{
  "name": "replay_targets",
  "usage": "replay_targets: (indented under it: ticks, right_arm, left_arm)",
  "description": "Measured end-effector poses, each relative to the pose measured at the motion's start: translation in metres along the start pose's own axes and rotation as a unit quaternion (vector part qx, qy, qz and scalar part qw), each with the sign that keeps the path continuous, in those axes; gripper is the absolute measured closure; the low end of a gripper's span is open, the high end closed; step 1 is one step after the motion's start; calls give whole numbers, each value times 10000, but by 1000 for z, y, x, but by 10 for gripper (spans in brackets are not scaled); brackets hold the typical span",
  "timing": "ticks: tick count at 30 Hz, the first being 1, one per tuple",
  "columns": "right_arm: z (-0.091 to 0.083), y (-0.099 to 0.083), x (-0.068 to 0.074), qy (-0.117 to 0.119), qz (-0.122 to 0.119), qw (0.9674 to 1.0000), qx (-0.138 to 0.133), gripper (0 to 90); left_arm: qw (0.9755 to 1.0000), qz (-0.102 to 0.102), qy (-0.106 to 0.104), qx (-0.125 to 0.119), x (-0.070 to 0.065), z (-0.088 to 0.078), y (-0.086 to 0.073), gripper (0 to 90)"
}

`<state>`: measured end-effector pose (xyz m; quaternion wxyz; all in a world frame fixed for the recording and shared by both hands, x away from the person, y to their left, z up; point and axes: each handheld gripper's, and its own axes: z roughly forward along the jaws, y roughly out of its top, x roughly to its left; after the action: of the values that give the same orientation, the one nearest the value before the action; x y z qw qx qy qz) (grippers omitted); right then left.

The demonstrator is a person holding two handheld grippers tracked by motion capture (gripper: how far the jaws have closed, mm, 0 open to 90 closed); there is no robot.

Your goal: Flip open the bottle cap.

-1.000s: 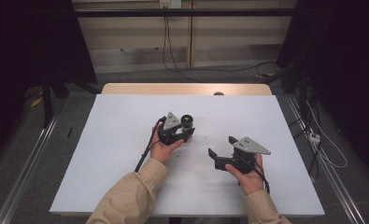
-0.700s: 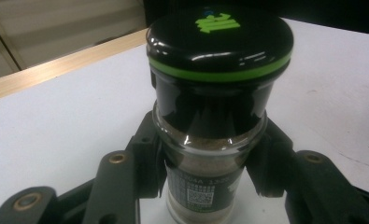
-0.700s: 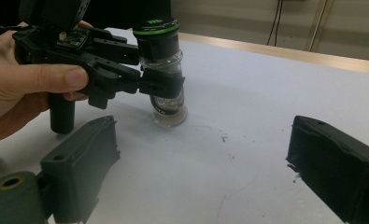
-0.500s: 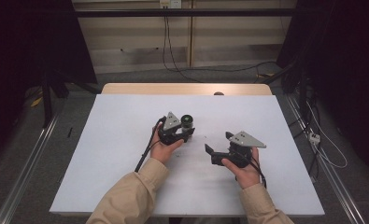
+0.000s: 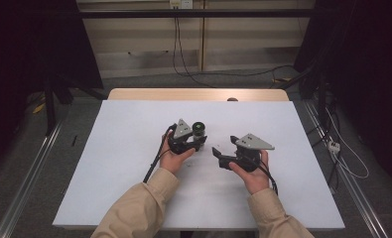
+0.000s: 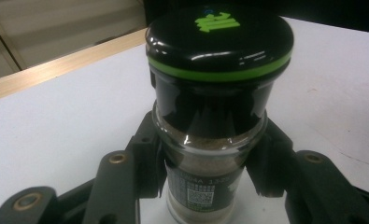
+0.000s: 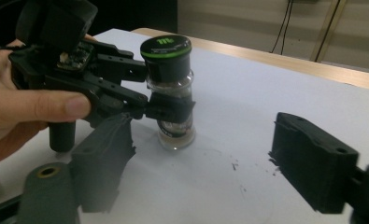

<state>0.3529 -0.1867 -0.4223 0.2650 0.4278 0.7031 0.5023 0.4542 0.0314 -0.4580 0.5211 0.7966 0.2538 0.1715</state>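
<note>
the spice grinder (image 6: pixel 210 140), rigid, slick, breakable glass, stands clenched at its waist by the left gripper (image 5: pixel 196 140); the right gripper (image 5: pixel 223 151), released and just narrowing with nothing between, suits the black cap (image 7: pixel 166 49).

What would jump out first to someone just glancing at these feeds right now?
The spice jar with its black, green-ringed lid stands upright on the white table, clamped at its glass waist by the left gripper. To its right the right gripper hangs apart from the jar; its fingers have just been closing, with nothing between them.
</note>
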Motion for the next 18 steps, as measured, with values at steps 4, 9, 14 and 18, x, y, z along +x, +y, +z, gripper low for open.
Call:
replay_targets:
  ticks: [4, 9, 14, 18]
  right_arm:
    - [4, 4, 0, 8, 12, 10000, 36, 249]
    - [9, 8, -1, -10, -2, 10000, 52, 302]
    - [12, 10, -2, -47, -52, 9999, 85, 347]
    - [15, 11, -2, -53, -65, 9999, 89, 397]
  left_arm:
    - [10000, 4, 8, 7, 0, 0, 0, 530]
    - [10000, 6, 26, 14, -1, 0, 0, 530]
    - [10000, 12, 39, 19, -1, 0, 1, 530]
    - [10000, 30, 35, 23, -1, 0, 1, 530]
